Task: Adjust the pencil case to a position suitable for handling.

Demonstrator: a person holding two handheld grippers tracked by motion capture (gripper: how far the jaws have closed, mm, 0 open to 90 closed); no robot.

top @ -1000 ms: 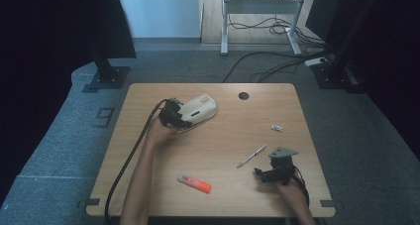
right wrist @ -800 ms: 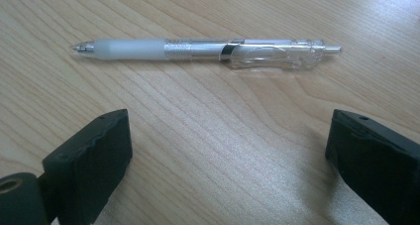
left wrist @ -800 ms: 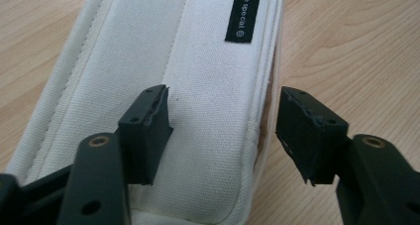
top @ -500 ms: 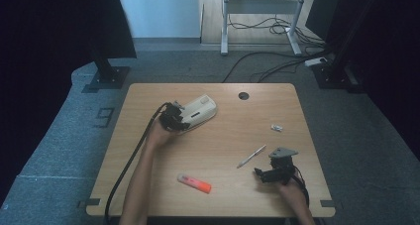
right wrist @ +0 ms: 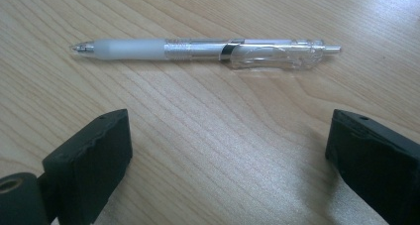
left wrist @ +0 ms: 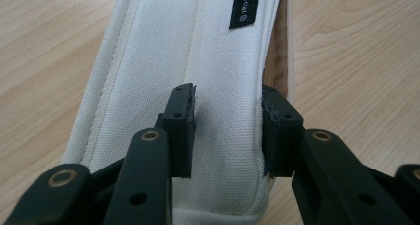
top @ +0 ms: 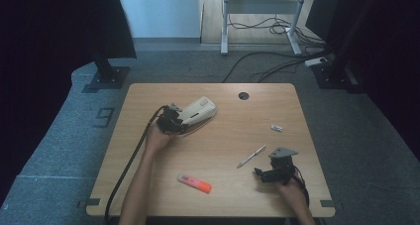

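The far end of the white pouch [left wrist: 198, 76] was cut by the top edge, and my small white object [top: 276, 128] was too tiny to identify.

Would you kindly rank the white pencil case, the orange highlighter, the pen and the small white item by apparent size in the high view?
1. White pencil case
2. Orange highlighter and pen: similar length, too close to rank
3. Small white item
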